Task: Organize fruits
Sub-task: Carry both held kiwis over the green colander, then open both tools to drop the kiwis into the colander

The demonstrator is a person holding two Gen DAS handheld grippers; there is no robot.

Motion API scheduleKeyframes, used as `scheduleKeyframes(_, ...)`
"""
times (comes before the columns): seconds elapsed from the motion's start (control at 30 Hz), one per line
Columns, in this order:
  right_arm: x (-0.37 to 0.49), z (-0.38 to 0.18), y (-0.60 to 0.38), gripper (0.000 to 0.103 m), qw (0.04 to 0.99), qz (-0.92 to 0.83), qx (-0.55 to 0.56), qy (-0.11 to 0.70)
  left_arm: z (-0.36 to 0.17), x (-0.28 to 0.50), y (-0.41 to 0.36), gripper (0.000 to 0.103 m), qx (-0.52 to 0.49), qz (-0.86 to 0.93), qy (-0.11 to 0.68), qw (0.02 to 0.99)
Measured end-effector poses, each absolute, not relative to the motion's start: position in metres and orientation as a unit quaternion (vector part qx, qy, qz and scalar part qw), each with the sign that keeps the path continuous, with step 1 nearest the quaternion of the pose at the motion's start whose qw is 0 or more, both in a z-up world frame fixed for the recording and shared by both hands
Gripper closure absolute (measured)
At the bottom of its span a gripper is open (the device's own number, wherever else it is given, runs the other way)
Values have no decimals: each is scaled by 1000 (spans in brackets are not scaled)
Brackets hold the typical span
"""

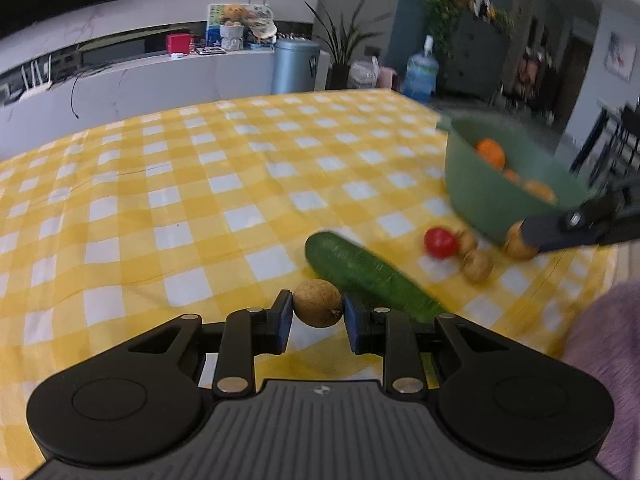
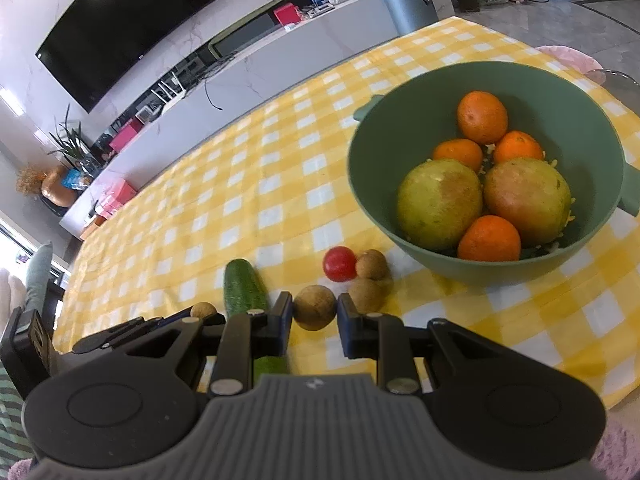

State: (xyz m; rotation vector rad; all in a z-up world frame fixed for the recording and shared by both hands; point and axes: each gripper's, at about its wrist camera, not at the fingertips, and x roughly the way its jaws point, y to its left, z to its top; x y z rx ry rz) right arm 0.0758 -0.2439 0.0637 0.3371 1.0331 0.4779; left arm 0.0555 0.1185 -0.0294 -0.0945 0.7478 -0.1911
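My left gripper [image 1: 318,312] is shut on a brown longan [image 1: 318,303], held just above the yellow checked tablecloth [image 1: 200,184]. My right gripper [image 2: 314,314] is shut on another longan [image 2: 315,307]; it also shows in the left wrist view [image 1: 520,245]. A green bowl [image 2: 368,184] holds several oranges [image 2: 482,117] and two large green-red fruits [image 2: 439,204]. In front of the bowl lie a red cherry tomato [image 2: 339,263], two loose longans [image 2: 372,265] [image 2: 365,294] and a cucumber [image 2: 244,290]. The left gripper and its longan [image 2: 203,309] show at lower left in the right wrist view.
The table edge runs close behind the bowl on the right. A grey bin [image 2: 406,0], a white counter [image 2: 280,52] and a television [image 2: 124,28] stand beyond the table. A pink cloth [image 1: 604,360] lies at the table's near right.
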Motion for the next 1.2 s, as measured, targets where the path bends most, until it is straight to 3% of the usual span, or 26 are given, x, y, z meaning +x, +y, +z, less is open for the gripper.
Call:
scheduleKeyframes(0.27,79,84,-268,83,834,234,215,451,26,47,90,73,-73,-134,294,944)
scheduleKeyframes(0.43,86,93,-306,83,845,203,270,415,53,62,59,73,-95,-150,288,941)
scheduleKeyframes(0.8,93,73,-375,83,851,83,350,381,50,141,-24,73,-112,-223,373,894)
scheduleKeyframes(1.2,95,62,-399,83,847,64,374,372,20,198,-44,73,-107,-173,441,874)
